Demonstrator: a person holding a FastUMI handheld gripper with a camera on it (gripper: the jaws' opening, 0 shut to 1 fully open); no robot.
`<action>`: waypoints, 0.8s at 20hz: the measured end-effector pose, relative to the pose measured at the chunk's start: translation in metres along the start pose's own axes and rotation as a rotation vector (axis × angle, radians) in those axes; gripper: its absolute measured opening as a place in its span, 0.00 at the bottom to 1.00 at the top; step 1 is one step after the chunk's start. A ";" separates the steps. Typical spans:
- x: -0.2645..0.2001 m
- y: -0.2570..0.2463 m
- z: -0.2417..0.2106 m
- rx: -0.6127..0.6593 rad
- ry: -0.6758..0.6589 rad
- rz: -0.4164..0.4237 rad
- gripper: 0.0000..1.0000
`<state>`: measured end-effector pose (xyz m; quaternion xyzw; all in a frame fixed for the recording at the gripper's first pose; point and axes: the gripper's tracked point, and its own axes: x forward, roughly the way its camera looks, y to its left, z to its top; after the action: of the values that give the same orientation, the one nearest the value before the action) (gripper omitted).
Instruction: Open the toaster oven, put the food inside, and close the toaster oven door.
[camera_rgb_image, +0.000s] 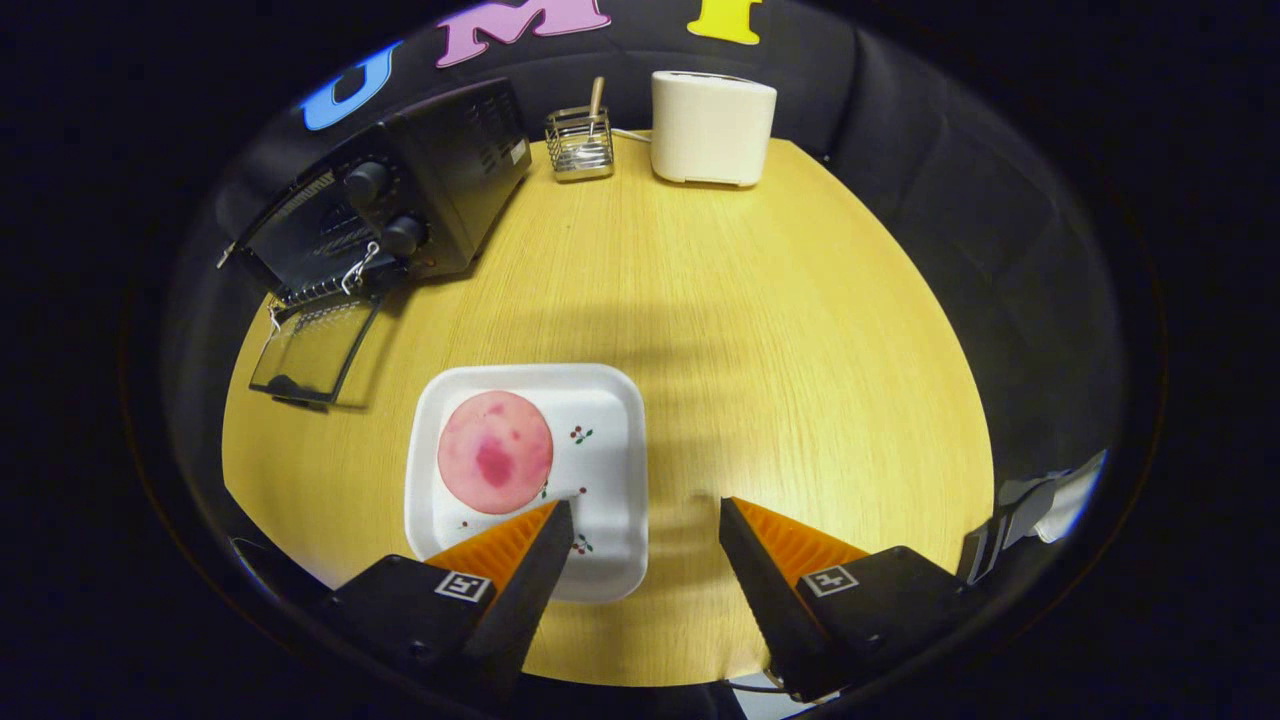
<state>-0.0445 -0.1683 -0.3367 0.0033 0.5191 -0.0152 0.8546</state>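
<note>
A black toaster oven (400, 200) stands at the far left of the round wooden table (760, 350), its glass door (315, 345) folded down flat in front of it. A round pink slice of food (495, 452) lies on a white square plate (600, 440) just ahead of my left finger. My gripper (647, 515) hovers above the table's near edge, open, with nothing between its orange fingers (500, 545). The left fingertip overlaps the plate's near rim in the view.
A white pop-up toaster (712, 126) stands at the far edge of the table. Beside it is a small wire holder (579, 143) with a wooden stick in it. A striped sleeve (1040, 505) shows off the table's right side.
</note>
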 end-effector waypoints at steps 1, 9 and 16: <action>0.003 0.000 -0.001 -0.008 0.005 0.000 0.89; 0.008 0.009 -0.008 0.060 0.082 0.036 0.38; 0.008 0.002 -0.012 0.217 0.112 0.123 0.07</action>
<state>-0.0515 -0.1659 -0.3495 0.1280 0.5603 -0.0187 0.8181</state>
